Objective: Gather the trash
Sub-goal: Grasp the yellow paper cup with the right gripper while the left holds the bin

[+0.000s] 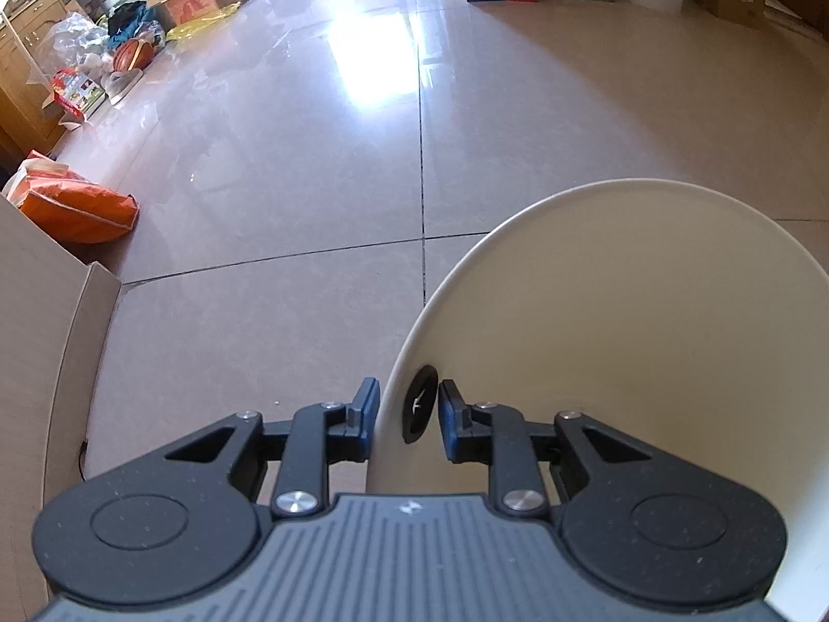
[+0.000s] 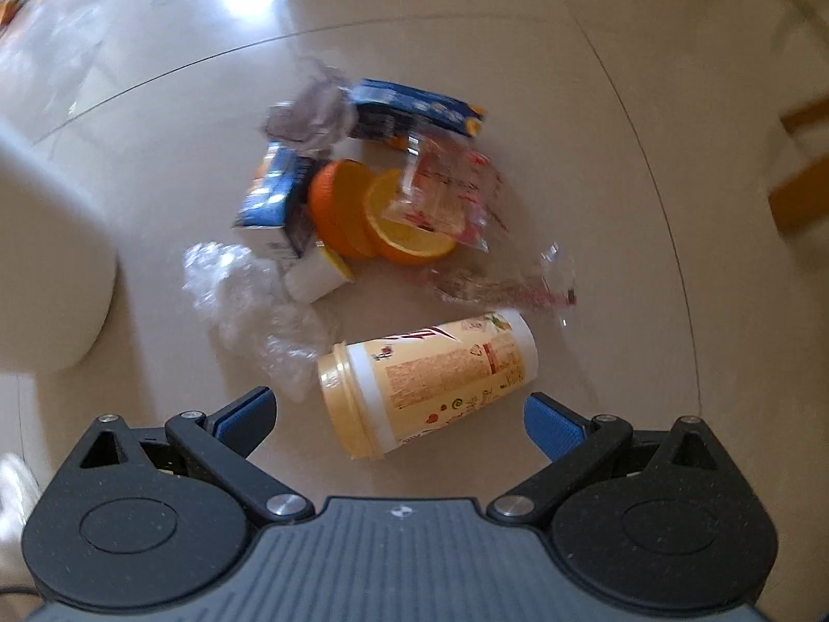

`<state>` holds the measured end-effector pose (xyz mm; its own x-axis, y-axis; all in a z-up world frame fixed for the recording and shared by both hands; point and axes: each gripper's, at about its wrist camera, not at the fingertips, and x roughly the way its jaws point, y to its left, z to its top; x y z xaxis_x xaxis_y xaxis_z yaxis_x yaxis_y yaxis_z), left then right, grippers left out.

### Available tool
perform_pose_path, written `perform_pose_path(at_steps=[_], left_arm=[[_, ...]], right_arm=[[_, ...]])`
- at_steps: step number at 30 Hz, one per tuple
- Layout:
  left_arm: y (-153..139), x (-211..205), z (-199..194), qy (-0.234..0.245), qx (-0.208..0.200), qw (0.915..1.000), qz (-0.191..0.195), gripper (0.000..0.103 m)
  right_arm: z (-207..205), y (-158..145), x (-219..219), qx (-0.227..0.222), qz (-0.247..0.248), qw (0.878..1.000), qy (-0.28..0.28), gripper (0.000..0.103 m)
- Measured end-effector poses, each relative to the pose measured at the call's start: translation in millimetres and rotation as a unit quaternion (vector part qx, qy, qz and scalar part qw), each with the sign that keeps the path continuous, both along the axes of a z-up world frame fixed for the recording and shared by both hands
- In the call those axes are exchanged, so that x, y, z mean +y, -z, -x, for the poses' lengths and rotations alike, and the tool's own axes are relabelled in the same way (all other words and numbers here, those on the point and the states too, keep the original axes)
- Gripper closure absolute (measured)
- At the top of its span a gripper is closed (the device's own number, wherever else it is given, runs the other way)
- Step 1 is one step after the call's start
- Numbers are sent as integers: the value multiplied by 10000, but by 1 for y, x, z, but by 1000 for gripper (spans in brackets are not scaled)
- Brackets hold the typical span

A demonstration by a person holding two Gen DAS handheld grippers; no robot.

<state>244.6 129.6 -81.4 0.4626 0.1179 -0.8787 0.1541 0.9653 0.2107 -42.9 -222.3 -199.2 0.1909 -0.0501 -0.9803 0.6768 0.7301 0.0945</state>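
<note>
In the left wrist view my left gripper (image 1: pixel 406 420) is shut on the wall of a cream bin (image 1: pixel 622 337), one finger outside and one inside, beside a black grommet (image 1: pixel 418 412). In the right wrist view my right gripper (image 2: pixel 399 414) stands open just above a yellow paper cup (image 2: pixel 430 378) that lies on its side between the fingers' line. Behind the cup is a trash pile: orange slices (image 2: pixel 373 217), two blue cartons (image 2: pixel 274 197) (image 2: pixel 414 109), a small white cup (image 2: pixel 316 274), clear plastic wrappers (image 2: pixel 451 192) and crumpled film (image 2: pixel 248 300).
Glossy tiled floor (image 1: pixel 311 181) stretches ahead. A cardboard box (image 1: pixel 46 363) stands at the left, an orange bag (image 1: pixel 77 207) beyond it, and boxes and clutter line the far walls. The bin's pale outside (image 2: pixel 52 259) shows at the left of the right wrist view.
</note>
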Motion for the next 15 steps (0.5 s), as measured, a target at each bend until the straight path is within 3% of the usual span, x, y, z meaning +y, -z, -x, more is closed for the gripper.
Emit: perform_pose_path(at_steps=[3, 7, 15], left_arm=[[1, 2, -4, -34, 3, 10000, 72, 80], [1, 3, -5, -66, 8, 9999, 114, 80], [3, 8, -10, -127, 48, 9997, 197, 80]], right_arm=[[7, 16, -18, 107, -467, 9937, 1014, 0], [22, 40, -36, -39, -1059, 9640, 2438, 0], [23, 86, -41, -33, -1170, 9136, 3894, 3]])
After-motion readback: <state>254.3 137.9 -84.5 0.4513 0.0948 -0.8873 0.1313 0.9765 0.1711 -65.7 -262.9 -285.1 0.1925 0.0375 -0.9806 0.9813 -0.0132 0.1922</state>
